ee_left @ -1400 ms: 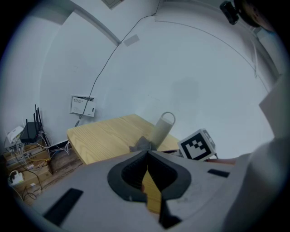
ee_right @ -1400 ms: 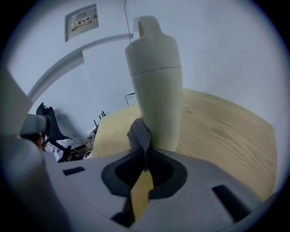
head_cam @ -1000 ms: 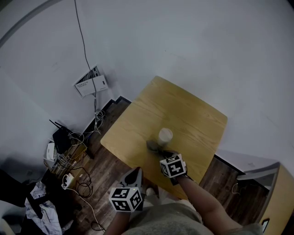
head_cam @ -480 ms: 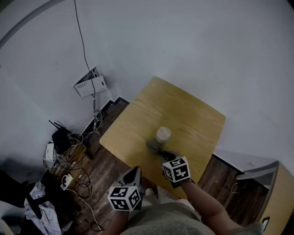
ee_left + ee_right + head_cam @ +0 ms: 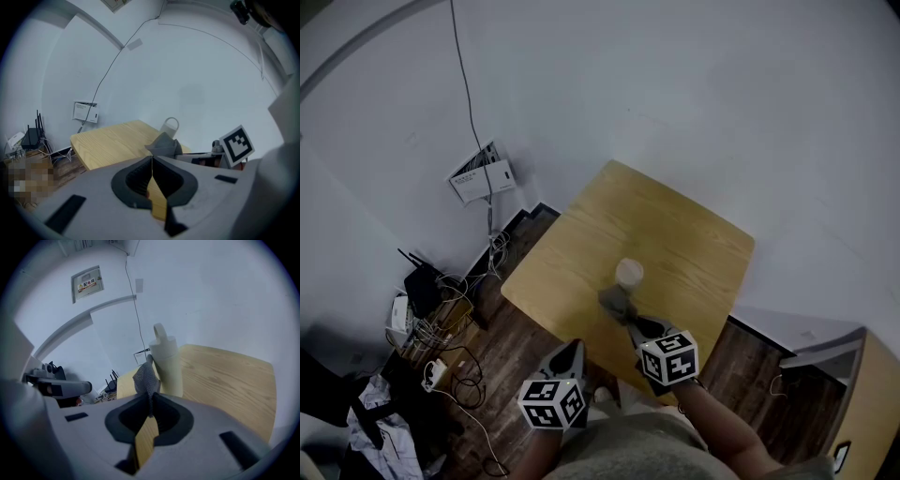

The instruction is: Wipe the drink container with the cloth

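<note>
Grey cloth (image 5: 145, 376) clamped, seemingly touching drink container (image 5: 169, 366)

Below me a light wooden table (image 5: 675, 234) stands on dark plank floor (image 5: 511, 347), against pale walls (image 5: 722, 112); tangled cables (image 5: 441, 328) crowd my left.

The drink container (image 5: 629, 273) stands on the table (image 5: 675, 220), the cloth (image 5: 615, 300) just before it.

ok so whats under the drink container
Only the wooden table shows under the drink container; the cloth, pinched in the right gripper, covers part of its lower edge.
</note>
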Motion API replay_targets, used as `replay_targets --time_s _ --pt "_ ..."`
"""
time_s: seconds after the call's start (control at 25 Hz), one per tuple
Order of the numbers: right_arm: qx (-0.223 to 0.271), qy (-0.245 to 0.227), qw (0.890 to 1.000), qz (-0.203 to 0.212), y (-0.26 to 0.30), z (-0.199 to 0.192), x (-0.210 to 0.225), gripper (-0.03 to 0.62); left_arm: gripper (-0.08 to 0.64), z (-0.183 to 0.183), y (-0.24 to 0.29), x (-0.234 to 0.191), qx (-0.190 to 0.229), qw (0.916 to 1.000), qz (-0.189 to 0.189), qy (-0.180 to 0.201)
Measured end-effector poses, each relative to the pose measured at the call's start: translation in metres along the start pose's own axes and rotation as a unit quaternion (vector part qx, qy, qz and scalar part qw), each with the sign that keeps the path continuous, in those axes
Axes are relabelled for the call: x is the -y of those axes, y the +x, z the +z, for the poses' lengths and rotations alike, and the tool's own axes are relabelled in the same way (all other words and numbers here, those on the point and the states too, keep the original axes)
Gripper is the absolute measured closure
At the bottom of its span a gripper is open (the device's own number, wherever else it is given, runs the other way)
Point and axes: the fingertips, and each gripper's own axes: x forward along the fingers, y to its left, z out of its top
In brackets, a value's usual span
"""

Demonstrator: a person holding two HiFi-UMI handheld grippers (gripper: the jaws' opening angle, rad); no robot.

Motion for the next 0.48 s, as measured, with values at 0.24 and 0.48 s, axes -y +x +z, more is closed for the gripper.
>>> replay_targets --time_s 0.24,0.48 --pt "0.017 0.005 1.000 0.003 -0.021 0.009 -0.006 0.578 0.557 0.000 -0.001 0.005 0.000 1.0000 -0.006 0.005" --pt "0.031 0.014 0.999 0.005 -0.036 0.013 -0.014 0.578 0.557 0.003 -0.001 0.010 0.003 0.9998 -0.015 0.011"
